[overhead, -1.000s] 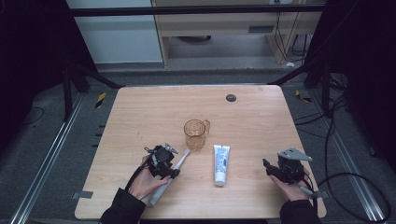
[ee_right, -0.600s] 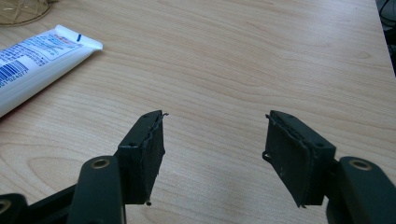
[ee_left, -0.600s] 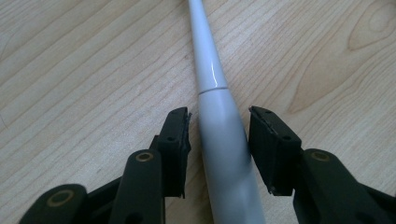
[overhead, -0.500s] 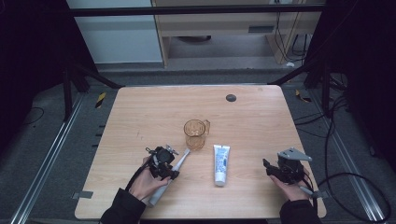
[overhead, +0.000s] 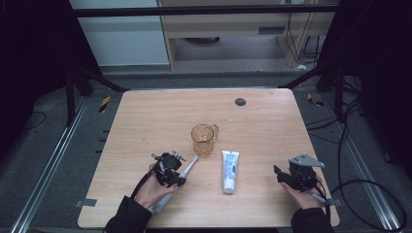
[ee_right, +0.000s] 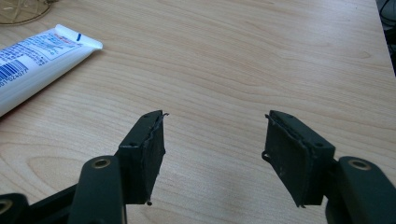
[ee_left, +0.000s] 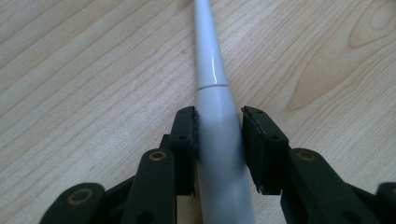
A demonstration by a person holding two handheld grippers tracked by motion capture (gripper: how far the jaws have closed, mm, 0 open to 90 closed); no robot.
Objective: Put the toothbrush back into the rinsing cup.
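Observation:
A white toothbrush [ee_left: 219, 93] lies on the wooden table [overhead: 145, 121], its thin neck pointing toward the cup. My left gripper [ee_left: 219, 126] has just been closing on its thick handle, and both pads touch the handle's sides. In the high view the left gripper [overhead: 176, 170] sits low at the front left over the toothbrush [overhead: 190, 164]. My right gripper [ee_right: 212, 135] stands open above bare wood with nothing between its fingers. It hovers at the front right [overhead: 282, 174] in the high view.
An amber glass cup [overhead: 203, 138] with a handle stands mid-table. A white toothpaste tube [overhead: 230, 170] lies in front of it, between the two grippers, and shows again [ee_right: 37, 51] at the upper left of the right gripper view. A small dark disc [overhead: 240, 101] sits near the far edge.
The left gripper's jaws have drawn in around the toothbrush handle. Both hands have stayed where they were, and the right gripper's opening is unchanged.

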